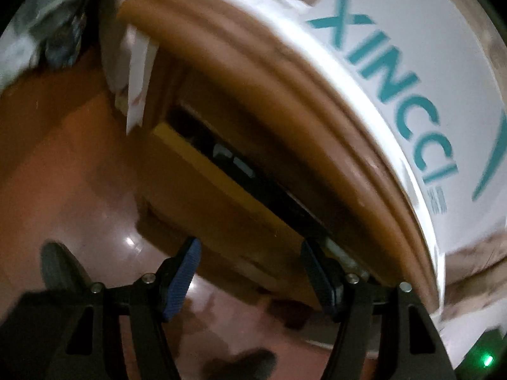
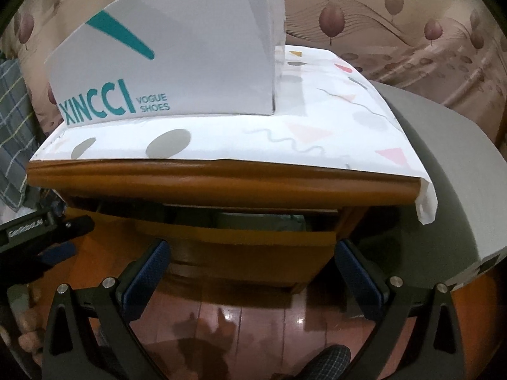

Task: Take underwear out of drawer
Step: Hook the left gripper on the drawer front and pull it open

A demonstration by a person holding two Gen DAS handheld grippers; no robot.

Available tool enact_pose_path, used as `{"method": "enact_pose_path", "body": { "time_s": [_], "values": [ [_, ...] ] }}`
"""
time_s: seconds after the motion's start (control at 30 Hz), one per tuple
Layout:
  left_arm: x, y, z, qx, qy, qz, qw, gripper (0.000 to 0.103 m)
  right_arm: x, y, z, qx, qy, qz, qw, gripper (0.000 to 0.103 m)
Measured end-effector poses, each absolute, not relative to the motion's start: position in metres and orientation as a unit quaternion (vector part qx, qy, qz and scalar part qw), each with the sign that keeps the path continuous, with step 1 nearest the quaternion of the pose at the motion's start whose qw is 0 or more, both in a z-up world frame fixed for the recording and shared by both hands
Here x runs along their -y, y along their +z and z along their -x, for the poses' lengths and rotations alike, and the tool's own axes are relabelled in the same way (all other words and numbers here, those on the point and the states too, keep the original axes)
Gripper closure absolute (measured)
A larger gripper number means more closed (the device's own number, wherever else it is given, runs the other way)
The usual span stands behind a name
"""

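Both grippers wait before the partly open drawer.
The left gripper and right gripper are released, grasping nothing; a shoe box stands on the bench.

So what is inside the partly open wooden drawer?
Through the gap of the orange-brown wooden drawer, pale greenish folded fabric shows. The nightstand top overhangs and shades the rest, so individual items cannot be told.

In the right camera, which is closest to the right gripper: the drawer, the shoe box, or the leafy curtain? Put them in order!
From the right gripper:
1. Drawer, just ahead between the fingers, slightly open.
2. Shoe box, farther back on the cabinet top, left side.
3. Leafy curtain, farthest, behind everything.
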State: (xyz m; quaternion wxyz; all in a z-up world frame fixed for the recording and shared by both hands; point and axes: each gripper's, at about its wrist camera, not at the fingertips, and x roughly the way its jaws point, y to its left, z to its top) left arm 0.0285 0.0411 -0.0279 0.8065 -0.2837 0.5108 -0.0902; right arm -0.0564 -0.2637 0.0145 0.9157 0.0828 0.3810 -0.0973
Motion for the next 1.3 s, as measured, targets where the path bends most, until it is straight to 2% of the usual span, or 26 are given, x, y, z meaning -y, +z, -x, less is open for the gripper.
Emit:
{"method": "enact_pose_path", "body": {
  "time_s": [0.27,0.37,0.5,0.63,1.13,1.3],
  "values": [
    [-0.055,-0.055,-0.046,-0.507,-0.072,0.387,0.767,0.029,0.274,0.017,0.056,-0.38,-0.091,-0.103,0.915,0.001],
    [-0.06,-0.067,-0.047,-0.505,-0.072,0.413,0.754,0.024,0.275,0.018,0.057,-0.378,-0.086,-0.105,0.916,0.001],
    [-0.06,-0.07,-0.049,-0.492,-0.082,0.426,0.755,0.023,0.274,0.018,0.059,-0.375,-0.081,-0.11,0.917,0.001],
    [-0.061,-0.077,-0.048,-0.484,-0.085,0.433,0.756,0.017,0.272,0.018,0.059,-0.376,-0.074,-0.11,0.917,0.001],
    [-0.068,-0.093,-0.035,-0.479,-0.081,0.486,0.727,0.013,0.273,0.02,0.061,-0.374,-0.071,-0.118,0.917,0.001],
    [-0.074,-0.111,-0.043,-0.482,-0.066,0.537,0.689,0.013,0.272,0.019,0.06,-0.376,-0.068,-0.115,0.917,0.001]
  ]
}}
